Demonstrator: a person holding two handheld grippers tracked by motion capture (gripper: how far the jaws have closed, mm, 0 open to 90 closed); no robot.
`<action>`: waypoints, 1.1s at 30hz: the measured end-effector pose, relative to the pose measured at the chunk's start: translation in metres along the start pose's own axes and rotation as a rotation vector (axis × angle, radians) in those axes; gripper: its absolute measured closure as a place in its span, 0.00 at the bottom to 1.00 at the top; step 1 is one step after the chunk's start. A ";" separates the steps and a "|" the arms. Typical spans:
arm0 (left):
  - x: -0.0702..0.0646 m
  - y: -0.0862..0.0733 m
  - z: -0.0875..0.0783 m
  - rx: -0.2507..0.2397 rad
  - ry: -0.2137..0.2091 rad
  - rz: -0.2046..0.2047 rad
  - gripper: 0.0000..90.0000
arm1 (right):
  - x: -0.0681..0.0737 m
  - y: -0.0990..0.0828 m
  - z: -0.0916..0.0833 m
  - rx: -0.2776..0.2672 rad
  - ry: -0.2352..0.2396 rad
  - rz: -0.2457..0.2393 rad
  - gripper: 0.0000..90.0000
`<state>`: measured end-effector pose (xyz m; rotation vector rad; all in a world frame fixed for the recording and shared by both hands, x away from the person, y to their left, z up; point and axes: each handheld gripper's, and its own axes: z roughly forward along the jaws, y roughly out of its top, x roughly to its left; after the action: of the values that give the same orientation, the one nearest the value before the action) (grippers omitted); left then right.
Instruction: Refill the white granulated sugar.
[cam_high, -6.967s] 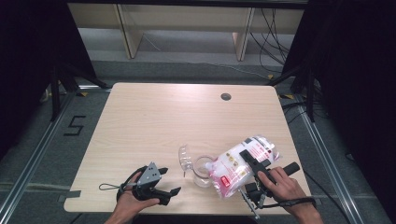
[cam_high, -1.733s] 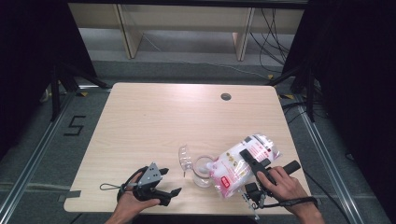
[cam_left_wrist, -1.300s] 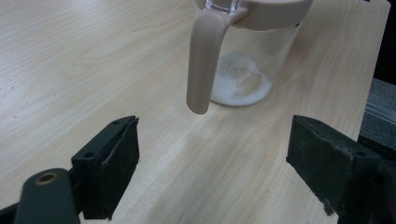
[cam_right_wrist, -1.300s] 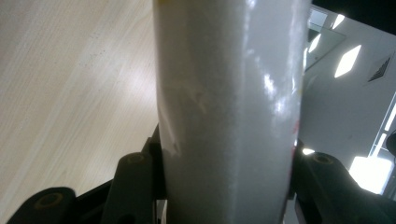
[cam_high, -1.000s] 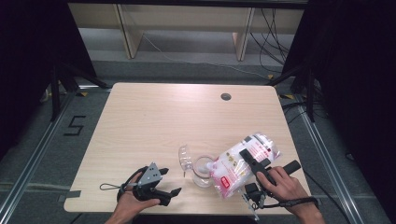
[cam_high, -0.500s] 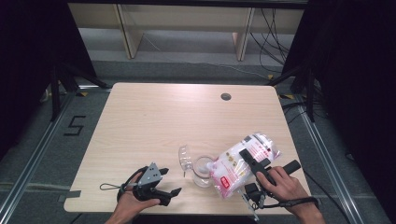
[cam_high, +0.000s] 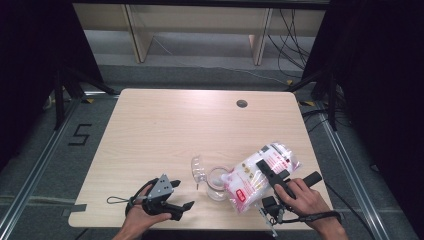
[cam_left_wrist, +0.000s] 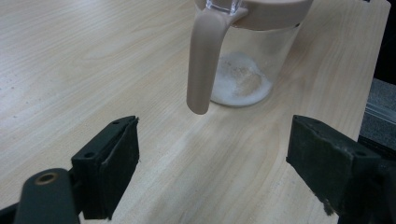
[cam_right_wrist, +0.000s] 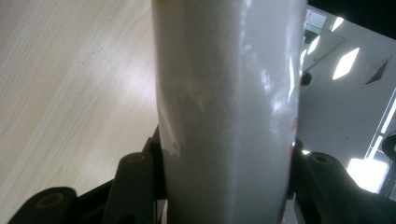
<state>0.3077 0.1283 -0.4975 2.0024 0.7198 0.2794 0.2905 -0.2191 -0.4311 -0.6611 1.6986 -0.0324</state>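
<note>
The right gripper (cam_high: 270, 181) is clamped on a bag (cam_high: 256, 176) of white powder, its two black jaws pressing the bag's sides; in the right gripper view the bag (cam_right_wrist: 226, 107) bulges between them, smooth, glossy and taut. The bag sits near the tabletop's (cam_high: 170, 130) front right corner, tilted, its long axis running from the right edge down toward the front, with its lower end over a jug (cam_high: 216, 182). The bag is clear plastic with red print. The jug stands at the front edge, near the middle; it is clear, round, with a beige rim and a curved beige handle (cam_left_wrist: 202, 60), and a thin layer of white powder (cam_left_wrist: 240, 84) covers its bottom. The left gripper (cam_high: 181, 199) rests at the front left, jaws wide apart and holding nothing, pointed at the jug. The tabletop is pale wood grain.
</note>
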 end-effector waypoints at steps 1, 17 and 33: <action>0.000 0.000 0.000 0.000 -0.001 0.000 0.18 | -0.001 0.000 0.000 0.002 0.003 -0.006 0.62; 0.000 0.000 0.000 0.004 -0.003 0.001 0.18 | -0.002 0.001 -0.001 -0.003 -0.004 -0.014 0.63; 0.000 0.000 0.000 0.003 -0.005 0.005 0.18 | 0.001 0.000 -0.001 -0.002 0.007 0.017 0.63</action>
<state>0.3079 0.1286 -0.4971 2.0076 0.7130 0.2761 0.2899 -0.2199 -0.4316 -0.6491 1.7110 -0.0208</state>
